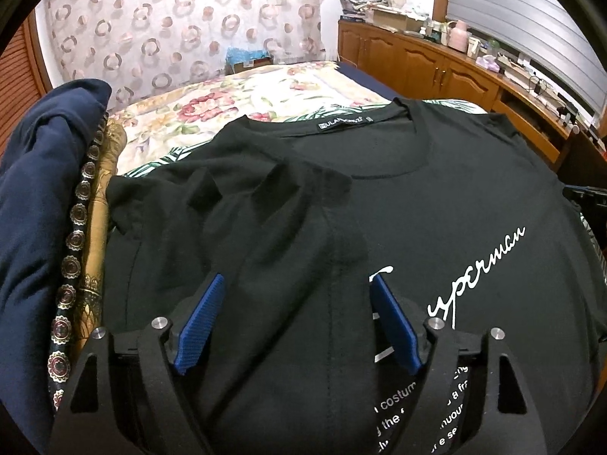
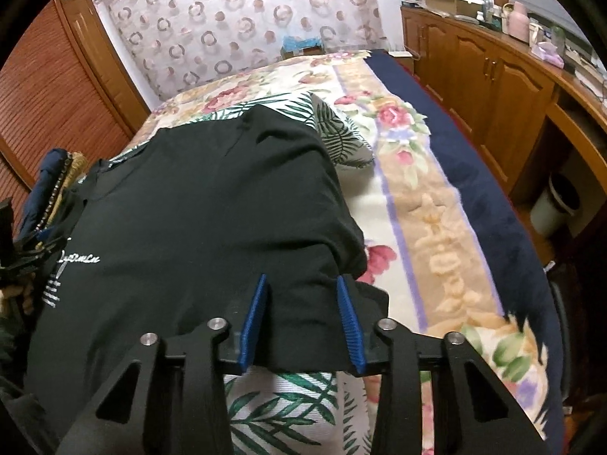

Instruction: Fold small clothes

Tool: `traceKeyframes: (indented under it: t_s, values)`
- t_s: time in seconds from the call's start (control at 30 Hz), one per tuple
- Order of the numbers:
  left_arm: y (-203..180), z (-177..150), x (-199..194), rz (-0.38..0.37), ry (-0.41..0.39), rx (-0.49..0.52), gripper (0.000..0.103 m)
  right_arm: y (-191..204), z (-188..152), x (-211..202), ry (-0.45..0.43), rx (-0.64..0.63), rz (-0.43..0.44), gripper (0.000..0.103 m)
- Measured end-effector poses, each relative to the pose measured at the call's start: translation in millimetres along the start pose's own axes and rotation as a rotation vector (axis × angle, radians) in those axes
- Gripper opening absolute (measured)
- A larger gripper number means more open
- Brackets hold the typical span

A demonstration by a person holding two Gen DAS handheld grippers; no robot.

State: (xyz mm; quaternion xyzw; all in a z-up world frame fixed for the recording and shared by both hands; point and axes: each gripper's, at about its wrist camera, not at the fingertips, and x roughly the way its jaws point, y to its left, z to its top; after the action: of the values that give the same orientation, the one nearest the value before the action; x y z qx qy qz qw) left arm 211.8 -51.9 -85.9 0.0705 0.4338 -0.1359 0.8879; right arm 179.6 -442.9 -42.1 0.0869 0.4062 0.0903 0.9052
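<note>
The left tool point(image 1: 296, 322) stands spread wide, its blue pads point(image 1: 201, 322) clear of the cloth; directly under and ahead of it lies the black T-shirt point(image 1: 436, 204), with one sleeve point(image 1: 235, 204) already turned inward over the chest. The right tool point(image 2: 301, 322) has its jaws about half apart around the shirt's side edge; whether the pads press the cloth I cannot tell. The shirt rests on a leaf-print fabric point(image 2: 277, 413) on the bed point(image 2: 436, 227), print side up. By my judgement folding is at an early stage: one side folded, the other side and the lengthwise fold remain. Its long axis runs away from the tools, collar point(image 1: 341, 123) farthest.
</note>
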Motion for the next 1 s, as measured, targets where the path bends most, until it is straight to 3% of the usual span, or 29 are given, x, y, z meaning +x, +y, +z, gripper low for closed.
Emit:
traceKeyframes:
  t_s: [0.13, 0.3, 0.4, 0.5, 0.8, 1.0]
  values:
    - [-0.8, 0.3, 0.7, -0.003, 0.006, 0.006, 0.087, -0.4, -4.2, 0.3, -0.009, -0.031, -0.027, 0.031]
    - [-1.4, 0.2, 1.8, -0.010, 0.019, 0.019, 0.097, 3.9, -5.7, -1.0, -0.012, -0.069, -0.081, 0.016]
    - [-1.6, 0.4, 2.5, -0.011, 0.019, 0.019, 0.097, 8.0, -4.5, -1.8, -0.008, -0.113, -0.130, 0.005]
    - [-1.7, 0.5, 2.5, -0.011, 0.019, 0.020, 0.097, 9.9, -2.5, -3.5, -0.010, -0.132, -0.136, 0.002]
    - [-1.9, 0.5, 2.6, -0.010, 0.019, 0.020, 0.098, 45.3, 3.5, -36.0, -0.136, -0.178, -0.052, 0.002]
    - [-2.0, 0.8, 2.5, -0.010, 0.021, 0.026, 0.098, 90.9, -10.6, -14.3, -0.084, -0.251, 0.099, 0.002]
